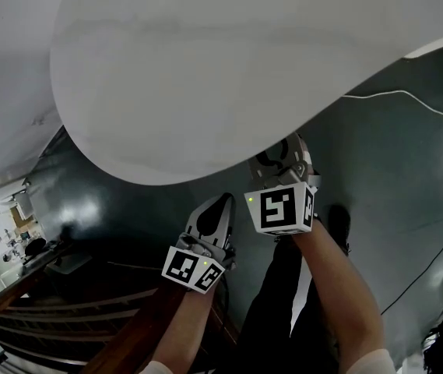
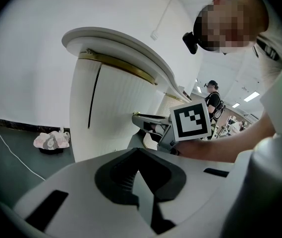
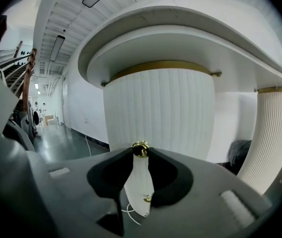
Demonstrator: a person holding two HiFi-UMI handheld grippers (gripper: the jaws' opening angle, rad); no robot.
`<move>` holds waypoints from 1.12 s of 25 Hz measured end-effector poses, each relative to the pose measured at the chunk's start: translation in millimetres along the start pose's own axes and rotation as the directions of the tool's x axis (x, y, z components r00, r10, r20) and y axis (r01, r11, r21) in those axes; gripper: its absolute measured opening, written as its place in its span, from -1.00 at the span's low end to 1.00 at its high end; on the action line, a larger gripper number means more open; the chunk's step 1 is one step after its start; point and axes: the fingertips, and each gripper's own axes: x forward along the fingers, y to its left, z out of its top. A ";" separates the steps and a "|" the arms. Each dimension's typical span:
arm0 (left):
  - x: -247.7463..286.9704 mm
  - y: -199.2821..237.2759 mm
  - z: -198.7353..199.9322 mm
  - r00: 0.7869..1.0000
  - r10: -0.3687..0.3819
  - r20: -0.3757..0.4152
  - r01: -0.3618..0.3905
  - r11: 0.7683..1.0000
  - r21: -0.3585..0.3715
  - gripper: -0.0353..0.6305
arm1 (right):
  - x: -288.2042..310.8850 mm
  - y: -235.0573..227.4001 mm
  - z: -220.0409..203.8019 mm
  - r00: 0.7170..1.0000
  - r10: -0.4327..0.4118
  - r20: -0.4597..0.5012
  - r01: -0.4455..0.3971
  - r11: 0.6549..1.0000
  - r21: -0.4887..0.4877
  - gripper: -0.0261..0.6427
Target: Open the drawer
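1. The drawer (image 3: 159,110) is the white ribbed, rounded front under the overhanging white top (image 1: 205,68). From the head view the top hides it.
2. Your right gripper (image 3: 140,157) has its jaws drawn in on the small brass knob (image 3: 140,149), one tip against each side of it.
3. Your left gripper (image 2: 139,150) hangs back beside the cabinet, jaws brought together with nothing between them.
4. The knob is the only place to take hold. It looks hard, smooth and rounded, so it may slip out of a light pinch. Grip it behind its widest part.
5. The front seems rigid and probably not light. Pull straight out along the knob's axis, steadily, without twisting.
6. A second, lower knob (image 3: 147,199) shows below; leave it.
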 end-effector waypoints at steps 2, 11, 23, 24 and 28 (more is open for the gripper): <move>-3.2 -1.2 1.4 1.000 -0.002 0.005 0.002 1.000 0.000 -0.88 | -4.8 3.9 0.1 1.000 0.003 -0.008 -0.003 1.000 -0.001 -0.61; -18.2 -16.3 3.4 0.999 -0.006 0.035 0.006 1.000 -0.001 -0.88 | -34.6 21.1 -9.6 0.998 0.022 -0.052 -0.022 1.000 -0.001 -0.61; -33.6 -33.0 -5.4 0.997 0.031 0.068 -0.029 0.999 -0.032 -0.88 | -74.1 31.1 -25.3 0.994 0.074 -0.075 -0.076 0.997 -0.019 -0.61; -35.7 -34.3 -5.8 0.997 0.033 0.070 -0.030 0.999 -0.032 -0.88 | -78.2 32.8 -26.8 0.994 0.080 -0.079 -0.083 0.996 -0.024 -0.62; -43.8 -37.7 -7.3 0.997 0.038 0.072 -0.037 0.999 -0.017 -0.88 | -92.4 41.1 -32.6 0.989 0.108 -0.099 -0.111 0.994 -0.023 -0.62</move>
